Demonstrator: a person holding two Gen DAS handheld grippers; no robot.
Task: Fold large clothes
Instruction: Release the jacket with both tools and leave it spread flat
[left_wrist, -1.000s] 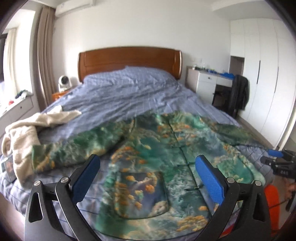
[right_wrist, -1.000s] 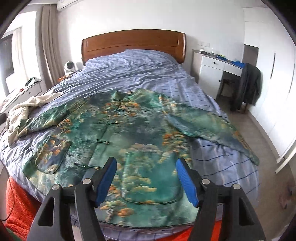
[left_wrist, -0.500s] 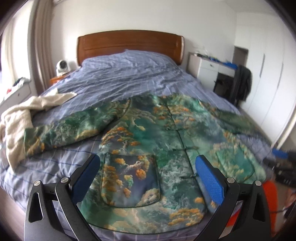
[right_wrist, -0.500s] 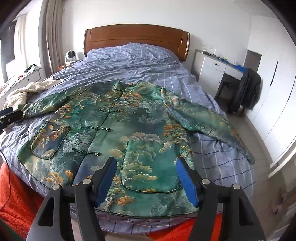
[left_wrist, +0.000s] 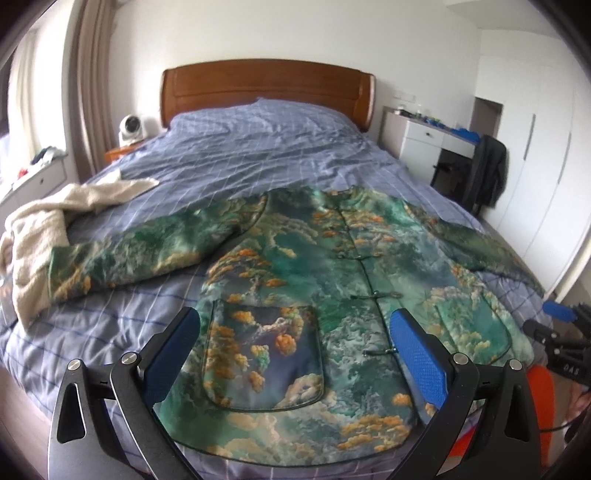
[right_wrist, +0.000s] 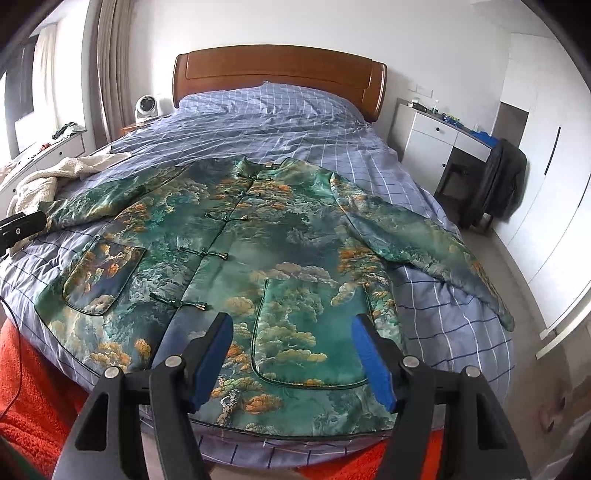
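— Where is the jacket (left_wrist: 332, 295) against the two tools?

— It lies flat, front up, on the near half of the bed (left_wrist: 258, 147). The left gripper (left_wrist: 295, 358) hangs above the near hem, its blue pads (left_wrist: 417, 354) spread wide with nothing between them; through the gap shows the left patch pocket (left_wrist: 264, 354). The right gripper (right_wrist: 295, 358) is the same on its side: pads well apart, empty, framing the right patch pocket (right_wrist: 310, 332) from above the hem (I cannot tell whether either tool touches the cloth).

— And which way does it run?

— Collar (right_wrist: 267, 166) far, toward the headboard (right_wrist: 280, 70); hem near, at the foot edge of the bed. So the long axis goes near to far, along the buttoned front (right_wrist: 210, 254). The sleeves go out to both sides: the left sleeve (left_wrist: 140, 254) ends next to a cream towel (left_wrist: 44, 221), the right sleeve (right_wrist: 424, 243) slants to the right edge of the bed and droops over it.

— Anything else around?

— An orange rug (right_wrist: 33, 391) below the foot of the bed, a white fan (right_wrist: 146, 105) far left, a dark coat on a chair (right_wrist: 498, 184) far right.
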